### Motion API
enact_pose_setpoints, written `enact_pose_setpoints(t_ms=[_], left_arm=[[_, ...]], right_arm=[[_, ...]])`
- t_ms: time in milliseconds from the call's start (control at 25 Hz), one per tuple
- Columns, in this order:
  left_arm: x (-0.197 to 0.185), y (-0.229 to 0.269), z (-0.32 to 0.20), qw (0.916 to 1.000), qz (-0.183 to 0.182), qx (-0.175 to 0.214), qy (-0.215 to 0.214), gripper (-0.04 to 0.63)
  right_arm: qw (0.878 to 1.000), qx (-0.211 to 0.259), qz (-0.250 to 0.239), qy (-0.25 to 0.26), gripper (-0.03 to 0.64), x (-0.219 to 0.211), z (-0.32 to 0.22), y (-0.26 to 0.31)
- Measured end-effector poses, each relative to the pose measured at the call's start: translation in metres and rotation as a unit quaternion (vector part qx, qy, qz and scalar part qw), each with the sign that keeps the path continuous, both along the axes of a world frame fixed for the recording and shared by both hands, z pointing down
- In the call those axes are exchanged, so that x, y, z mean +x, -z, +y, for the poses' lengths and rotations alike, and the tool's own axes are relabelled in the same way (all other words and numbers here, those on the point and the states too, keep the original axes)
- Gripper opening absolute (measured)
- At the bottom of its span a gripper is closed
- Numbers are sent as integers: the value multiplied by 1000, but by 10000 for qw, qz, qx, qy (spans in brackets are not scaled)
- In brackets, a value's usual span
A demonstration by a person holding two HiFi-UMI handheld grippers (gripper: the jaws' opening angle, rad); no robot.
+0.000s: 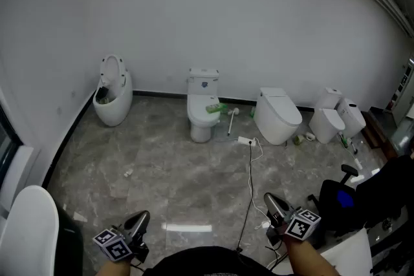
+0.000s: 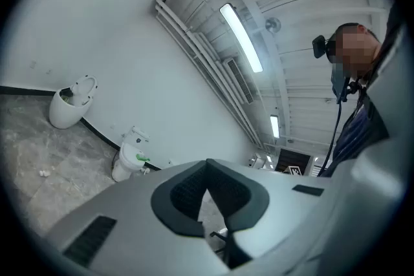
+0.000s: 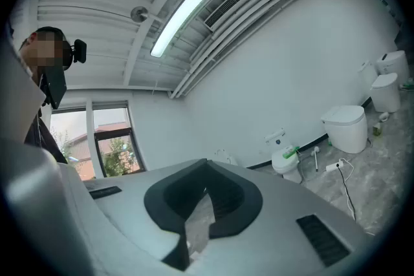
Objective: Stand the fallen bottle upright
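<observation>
My left hand-held gripper and right hand-held gripper are both closed and empty. The green bottle lies at the right edge of the toilet seat.

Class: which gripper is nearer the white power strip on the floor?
Right. The right gripper is below-right of the white power strip; the left gripper is farther, lower-left.

left claw closed, right claw closed, both pointing forward, roughly level
</observation>
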State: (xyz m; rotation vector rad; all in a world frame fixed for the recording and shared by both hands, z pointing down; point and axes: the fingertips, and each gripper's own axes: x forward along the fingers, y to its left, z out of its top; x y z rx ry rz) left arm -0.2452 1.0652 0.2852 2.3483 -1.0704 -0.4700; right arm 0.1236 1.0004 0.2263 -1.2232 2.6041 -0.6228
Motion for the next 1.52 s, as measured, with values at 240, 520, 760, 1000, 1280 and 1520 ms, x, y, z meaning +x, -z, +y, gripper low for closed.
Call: enact_pose_setpoints(t_ms=[240,520,760,1000,1280,1520], left_arm=[[-54,-4,-14,10000,-11,-2,6,18],[-78,-10,-49,9997,-211,89,38,18],[-25,0,-96,9987,-487,158,71,18],[62,19,-160,9957,-852,214,282,18],[150,28,-233,9941,-964,220,450,18],[190,26,-286,9935,-1097,124,284,18]], right_arm=[[9999,79,33,-96,14,-45,-17,7],[9996,171,140,-186,14,-55,-49,11],[9991,288,243,-214,14,1,-92,4],[9983,269,505,114,14,75,-158,-1],[9954,317,789,451,14,141,-237,2],[9945,287,829,576,14,155,-294,0]])
